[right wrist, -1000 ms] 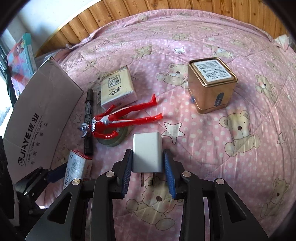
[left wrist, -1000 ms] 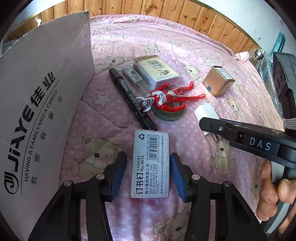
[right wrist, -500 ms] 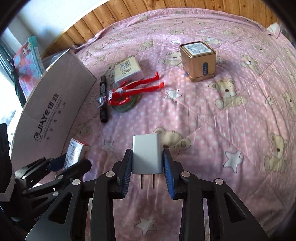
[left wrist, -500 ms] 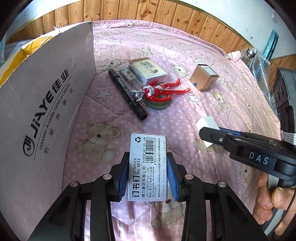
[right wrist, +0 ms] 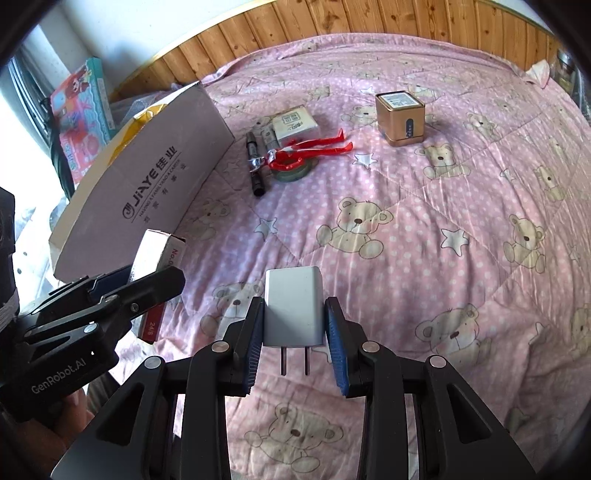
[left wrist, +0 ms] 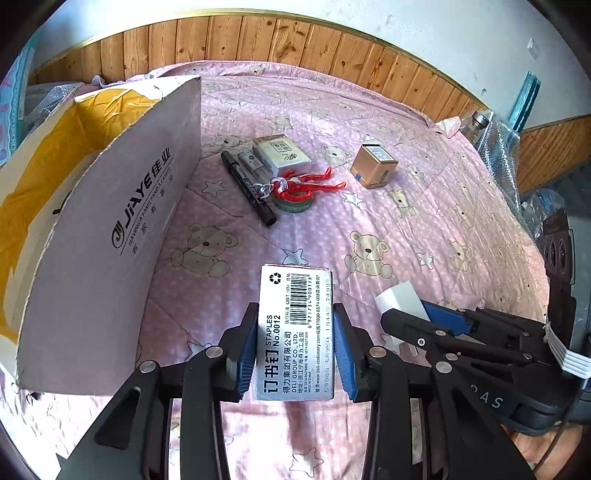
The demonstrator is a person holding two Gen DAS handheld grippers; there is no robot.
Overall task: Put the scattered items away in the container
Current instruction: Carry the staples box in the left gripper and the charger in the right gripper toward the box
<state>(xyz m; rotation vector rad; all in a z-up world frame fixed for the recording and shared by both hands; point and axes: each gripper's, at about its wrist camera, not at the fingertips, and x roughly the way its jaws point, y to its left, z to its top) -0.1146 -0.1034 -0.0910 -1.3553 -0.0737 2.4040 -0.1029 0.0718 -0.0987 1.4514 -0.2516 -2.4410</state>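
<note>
My left gripper (left wrist: 295, 350) is shut on a staples box (left wrist: 295, 332) with a barcode label, held above the pink quilt. A white plug charger (right wrist: 293, 306), prongs toward the camera, is clamped in my right gripper (right wrist: 294, 343), also lifted off the bed. The cardboard box (left wrist: 110, 206) with a yellow lining stands open at the left. Still on the quilt lie a black marker (left wrist: 245, 188), a red toy figure (left wrist: 306, 182) on a green tape roll (left wrist: 293, 205), a white packet (left wrist: 282, 153) and a gold cube (left wrist: 373, 166).
A pink bear-print quilt (right wrist: 424, 221) covers the bed, with a wooden panel wall (right wrist: 332, 26) behind. A colourful toy package (right wrist: 83, 118) stands left of the box. Bubble wrap and a bottle (left wrist: 480, 122) sit at the bed's right edge.
Both grippers closed on their items and lifted them up and back from the quilt. The box's open top has come into the left wrist view.
</note>
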